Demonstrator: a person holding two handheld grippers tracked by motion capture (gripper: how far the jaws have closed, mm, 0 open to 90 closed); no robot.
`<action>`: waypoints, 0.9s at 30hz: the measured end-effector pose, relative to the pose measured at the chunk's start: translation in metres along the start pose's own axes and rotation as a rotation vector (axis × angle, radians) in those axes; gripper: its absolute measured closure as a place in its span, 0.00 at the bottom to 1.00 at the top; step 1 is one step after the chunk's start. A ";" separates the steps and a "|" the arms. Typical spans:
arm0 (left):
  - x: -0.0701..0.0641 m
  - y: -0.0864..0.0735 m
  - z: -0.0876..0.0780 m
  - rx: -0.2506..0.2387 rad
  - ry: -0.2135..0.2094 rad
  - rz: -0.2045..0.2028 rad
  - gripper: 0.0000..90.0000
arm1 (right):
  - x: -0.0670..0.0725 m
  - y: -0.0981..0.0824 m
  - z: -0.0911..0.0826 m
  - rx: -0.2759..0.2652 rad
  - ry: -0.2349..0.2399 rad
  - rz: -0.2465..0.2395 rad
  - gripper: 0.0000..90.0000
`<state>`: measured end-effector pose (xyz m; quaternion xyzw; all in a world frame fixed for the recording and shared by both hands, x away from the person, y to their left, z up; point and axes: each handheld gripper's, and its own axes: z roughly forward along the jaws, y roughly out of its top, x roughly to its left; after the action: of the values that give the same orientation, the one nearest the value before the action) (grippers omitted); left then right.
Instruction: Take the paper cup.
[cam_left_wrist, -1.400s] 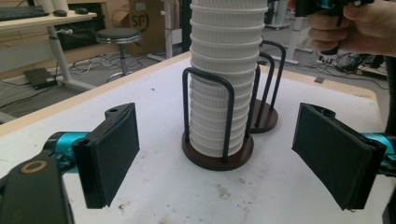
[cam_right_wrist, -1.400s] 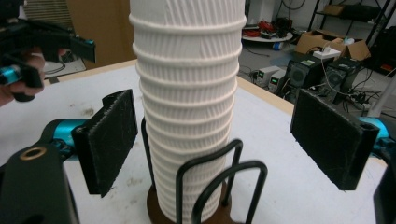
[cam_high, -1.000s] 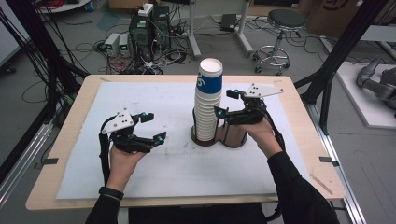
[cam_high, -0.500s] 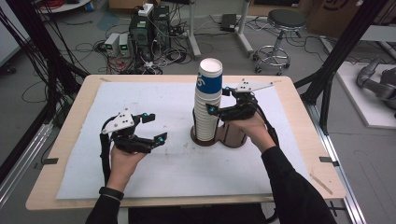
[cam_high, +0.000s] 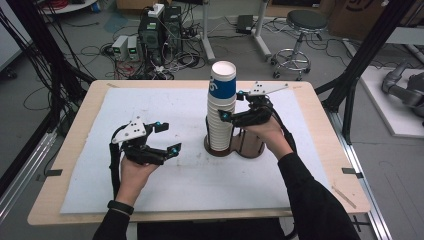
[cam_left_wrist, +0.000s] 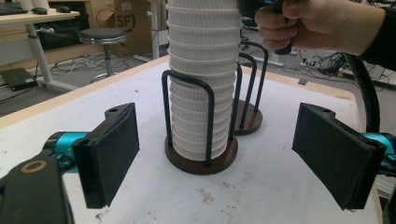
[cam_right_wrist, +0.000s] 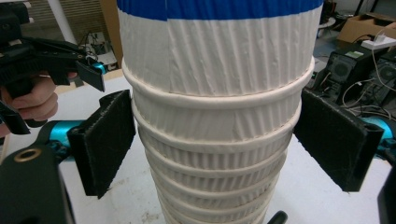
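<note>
Jaws of right gripper (cam_high: 231, 105) just opened, flanking cup stack (cam_high: 221, 112).

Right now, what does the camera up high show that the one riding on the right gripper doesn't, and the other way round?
The high view takes in the whole table, the two-post cup holder, the stool and electronics on the floor, and both arms.

The right gripper view gives a close look at the ribbed cup walls and rolled rims, with the right gripper on either side of them; its jaws have just been opening, and whether the pads touch the cups I cannot tell.

Both show the cup stack with its blue-banded top cup, and the left gripper.
</note>
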<state>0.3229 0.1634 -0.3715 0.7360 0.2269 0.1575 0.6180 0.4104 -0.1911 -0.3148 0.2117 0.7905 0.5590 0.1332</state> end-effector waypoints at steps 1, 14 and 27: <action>0.000 0.001 0.000 0.000 0.001 -0.001 0.16 | 0.000 0.000 0.000 0.001 -0.002 0.001 0.15; -0.005 0.028 0.005 -0.044 -0.031 -0.003 0.16 | 0.000 0.000 -0.001 0.004 -0.005 -0.014 0.15; -0.004 0.077 0.024 -0.062 -0.050 0.012 0.16 | 0.001 0.000 -0.002 0.005 -0.013 -0.025 0.16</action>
<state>0.3430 0.1310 -0.3008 0.7215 0.2022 0.1498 0.6450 0.4089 -0.1921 -0.3138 0.2059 0.7936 0.5540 0.1446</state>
